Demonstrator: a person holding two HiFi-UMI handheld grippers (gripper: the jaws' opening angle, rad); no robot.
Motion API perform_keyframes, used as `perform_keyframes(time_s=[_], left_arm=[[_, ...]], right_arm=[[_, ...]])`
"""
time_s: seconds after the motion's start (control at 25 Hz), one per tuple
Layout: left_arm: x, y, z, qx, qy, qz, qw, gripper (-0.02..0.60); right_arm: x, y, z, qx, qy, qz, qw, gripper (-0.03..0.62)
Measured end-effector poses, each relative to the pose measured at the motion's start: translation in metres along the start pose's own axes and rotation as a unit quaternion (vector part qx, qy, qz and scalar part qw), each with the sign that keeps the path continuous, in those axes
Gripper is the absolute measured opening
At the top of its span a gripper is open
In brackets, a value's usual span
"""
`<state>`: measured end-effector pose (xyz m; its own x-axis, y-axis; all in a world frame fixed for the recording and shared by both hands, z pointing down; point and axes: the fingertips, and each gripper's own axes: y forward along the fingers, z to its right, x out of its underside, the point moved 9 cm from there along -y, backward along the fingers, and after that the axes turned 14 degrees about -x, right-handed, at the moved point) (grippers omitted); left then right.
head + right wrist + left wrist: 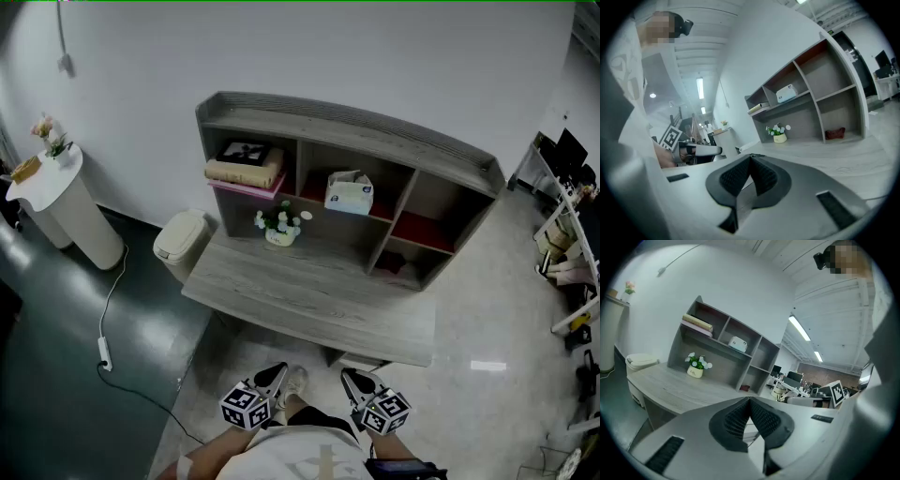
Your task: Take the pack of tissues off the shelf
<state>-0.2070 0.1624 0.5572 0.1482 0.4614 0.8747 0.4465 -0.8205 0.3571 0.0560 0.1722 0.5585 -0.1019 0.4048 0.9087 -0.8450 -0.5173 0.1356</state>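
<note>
On the shelf (375,127), tissue pack (349,193) lengthwise along it

Quick count: one tissue pack (349,192), one flower pot (279,225), one bin (180,239), one shelf (356,117), one table (319,300), two grippers: left gripper (274,373), right gripper (354,378).

Shelf (375,127) and desk (309,295) both look like matt grey wood-grain laminate. Floor (56,328) is properly glossy and reflective. Left gripper (750,401) body looks like smooth matt grey plastic, with black knobbly pads (733,420). Bin (181,239) looks like plastic.
</note>
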Motion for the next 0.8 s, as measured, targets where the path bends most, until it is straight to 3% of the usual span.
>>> perform_keyframes(time_s=[0.8], left_arm=[[0.013, -0.041, -0.015, -0.024, -0.013, 0.011, 0.9996, 0.012]], right_arm=[[0.010, 0.018, -0.029, -0.026, -0.001, -0.008, 1.000, 0.005]])
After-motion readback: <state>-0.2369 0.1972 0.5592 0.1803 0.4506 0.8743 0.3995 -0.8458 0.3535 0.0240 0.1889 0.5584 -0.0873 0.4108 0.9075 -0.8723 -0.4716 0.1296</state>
